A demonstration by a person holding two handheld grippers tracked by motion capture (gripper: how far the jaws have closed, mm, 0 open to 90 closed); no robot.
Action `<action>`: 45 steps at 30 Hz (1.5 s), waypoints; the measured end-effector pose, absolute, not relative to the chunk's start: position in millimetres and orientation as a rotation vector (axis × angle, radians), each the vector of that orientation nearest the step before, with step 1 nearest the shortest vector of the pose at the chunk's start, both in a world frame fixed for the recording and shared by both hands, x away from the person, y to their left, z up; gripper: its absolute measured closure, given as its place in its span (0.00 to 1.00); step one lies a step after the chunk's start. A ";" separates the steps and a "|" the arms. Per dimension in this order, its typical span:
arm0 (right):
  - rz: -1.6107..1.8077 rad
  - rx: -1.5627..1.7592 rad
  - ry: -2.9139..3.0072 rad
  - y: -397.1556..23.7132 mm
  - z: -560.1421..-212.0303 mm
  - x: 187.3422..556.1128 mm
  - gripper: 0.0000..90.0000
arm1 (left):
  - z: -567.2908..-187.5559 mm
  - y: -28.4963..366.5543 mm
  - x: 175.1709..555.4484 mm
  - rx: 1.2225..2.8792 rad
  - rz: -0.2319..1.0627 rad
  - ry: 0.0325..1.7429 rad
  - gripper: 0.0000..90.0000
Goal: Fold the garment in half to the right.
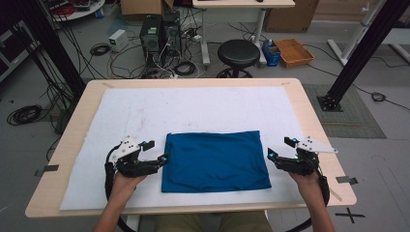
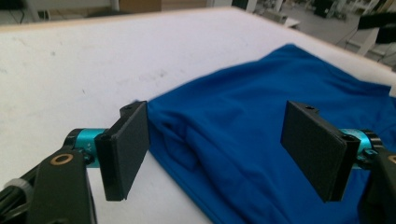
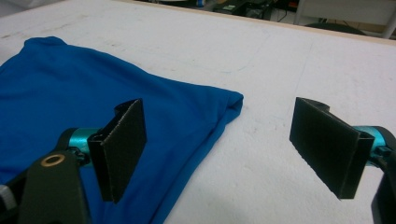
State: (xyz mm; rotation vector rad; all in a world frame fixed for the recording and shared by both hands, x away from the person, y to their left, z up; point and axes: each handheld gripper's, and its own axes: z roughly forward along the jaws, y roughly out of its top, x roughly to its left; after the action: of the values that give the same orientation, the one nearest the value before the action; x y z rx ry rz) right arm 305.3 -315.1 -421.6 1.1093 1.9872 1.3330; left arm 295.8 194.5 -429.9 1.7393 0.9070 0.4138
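Both gaping tools [image 1: 163,158] [image 1: 271,155] flank folded blue cloth [image 1: 215,160].

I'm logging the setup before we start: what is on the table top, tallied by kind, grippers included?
Folded blue cloth: 1
White mat covering the wooden table: 1
Black two-jaw grippers, both open: 2, the left gripper at the cloth's left edge and the right gripper at its right edge
Total: 4
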 end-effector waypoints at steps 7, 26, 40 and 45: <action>1.342 1.086 1.994 -310.3 -419.4 304.2 0.20 | -435.9 185.5 282.8 1.805 0.439 1.046 0.27; 1.309 1.035 2.043 -298.7 -421.8 307.3 0.20 | -451.7 146.5 269.8 1.944 0.531 1.252 0.44; 1.332 1.002 2.062 -291.6 -417.7 306.7 0.20 | -452.6 138.5 260.9 1.926 0.519 1.235 0.81; 1.396 0.975 2.077 -276.9 -403.9 306.0 0.20 | -451.6 141.6 263.0 1.900 0.478 1.282 0.91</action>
State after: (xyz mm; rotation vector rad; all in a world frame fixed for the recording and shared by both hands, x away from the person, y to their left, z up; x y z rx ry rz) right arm 306.0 -276.9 -403.9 0.9751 2.0765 1.3960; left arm 263.0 141.6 -451.6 1.8996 1.2824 0.4781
